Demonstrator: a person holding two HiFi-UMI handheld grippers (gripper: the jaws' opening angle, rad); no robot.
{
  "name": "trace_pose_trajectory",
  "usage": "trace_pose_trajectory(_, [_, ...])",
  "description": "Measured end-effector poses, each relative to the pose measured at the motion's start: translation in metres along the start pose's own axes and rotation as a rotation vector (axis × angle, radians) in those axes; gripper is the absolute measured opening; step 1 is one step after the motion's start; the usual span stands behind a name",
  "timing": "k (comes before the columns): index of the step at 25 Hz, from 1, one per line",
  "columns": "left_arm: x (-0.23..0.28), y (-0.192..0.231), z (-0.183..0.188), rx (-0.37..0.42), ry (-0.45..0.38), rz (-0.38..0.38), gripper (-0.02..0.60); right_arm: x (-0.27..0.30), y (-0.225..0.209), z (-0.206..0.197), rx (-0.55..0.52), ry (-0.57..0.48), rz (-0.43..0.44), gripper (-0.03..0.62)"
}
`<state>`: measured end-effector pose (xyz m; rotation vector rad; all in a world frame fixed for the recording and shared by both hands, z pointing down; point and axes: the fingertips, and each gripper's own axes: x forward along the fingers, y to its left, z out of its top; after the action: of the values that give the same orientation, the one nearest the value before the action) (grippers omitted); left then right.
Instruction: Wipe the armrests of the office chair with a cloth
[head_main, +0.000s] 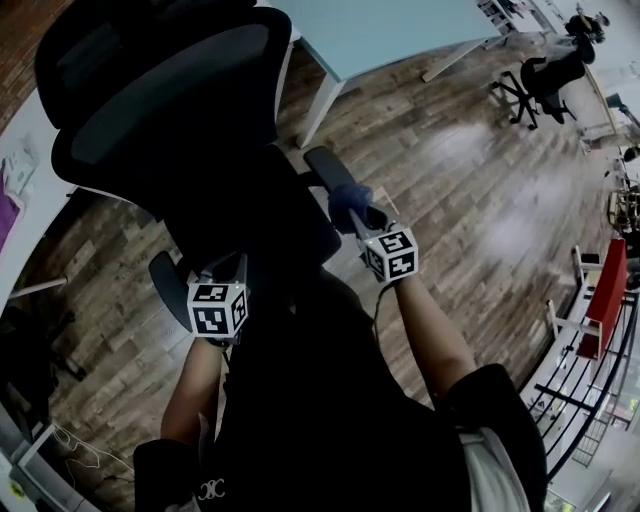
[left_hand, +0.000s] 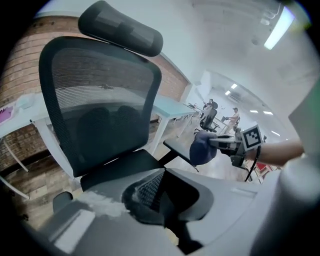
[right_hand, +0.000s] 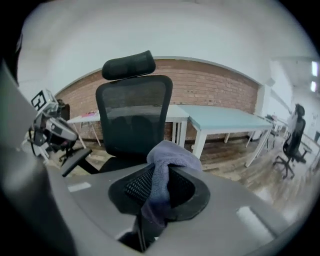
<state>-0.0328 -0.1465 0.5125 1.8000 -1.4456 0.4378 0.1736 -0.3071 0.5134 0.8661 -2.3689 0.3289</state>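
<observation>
A black mesh office chair stands in front of me, facing me. My right gripper is shut on a blue-grey cloth, which bulges from between its pads. The cloth hangs at the front end of the right armrest; I cannot tell if it touches. My left gripper is beside the left armrest, open, with nothing between its jaws. The right gripper view shows the left gripper just above that armrest. The left gripper view shows the right gripper and the right armrest.
A pale teal desk with white legs stands behind the chair. Another white desk runs along the brick wall at the left. A second black chair is far off at the right. Red furniture sits at the right edge. Wood floor lies open to the right.
</observation>
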Motion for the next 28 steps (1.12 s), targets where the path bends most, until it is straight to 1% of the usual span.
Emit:
trace_pose_trajectory(2, [0.004,-0.012,0.01,0.021,-0.019,-0.008,0.006,-0.015,-0.009,0.007,-0.093,-0.001,-0.004,0.072])
trace_pose_trajectory(3, [0.008,-0.016,0.015,0.03,-0.023,-0.009,0.006,-0.019,-0.014,0.011,-0.12,-0.009,0.003,0.072])
trace_pose_trajectory(7, [0.028,-0.031,0.032,0.033,-0.018,0.006,0.006,-0.02,-0.044,0.021,-0.155,-0.041,0.056,0.071])
trace_pose_trajectory(10, [0.055,-0.049,0.048,0.031,-0.009,0.035,0.006,-0.013,-0.075,0.02,-0.2,-0.034,0.13,0.071])
trace_pose_trajectory(12, [0.078,-0.064,0.059,0.023,0.0,0.059,0.006,-0.004,-0.097,0.014,-0.245,-0.006,0.212,0.069])
trace_pose_trajectory(14, [0.098,-0.079,0.064,0.007,0.022,0.071,0.006,0.007,-0.111,0.002,-0.295,0.034,0.323,0.069])
trace_pose_trajectory(17, [0.132,-0.093,0.063,-0.012,0.102,0.083,0.006,0.034,-0.133,-0.013,-0.363,0.083,0.476,0.067])
trace_pose_trajectory(20, [0.163,-0.102,0.067,-0.04,0.158,0.121,0.006,0.063,-0.154,-0.023,-0.392,0.11,0.62,0.067])
trace_pose_trajectory(24, [0.188,-0.114,0.077,-0.089,0.19,0.164,0.006,0.095,-0.164,-0.043,-0.448,0.156,0.79,0.067])
trace_pose_trajectory(28, [0.212,-0.12,0.081,-0.088,0.228,0.199,0.007,0.122,-0.156,-0.068,-0.505,0.19,0.929,0.067])
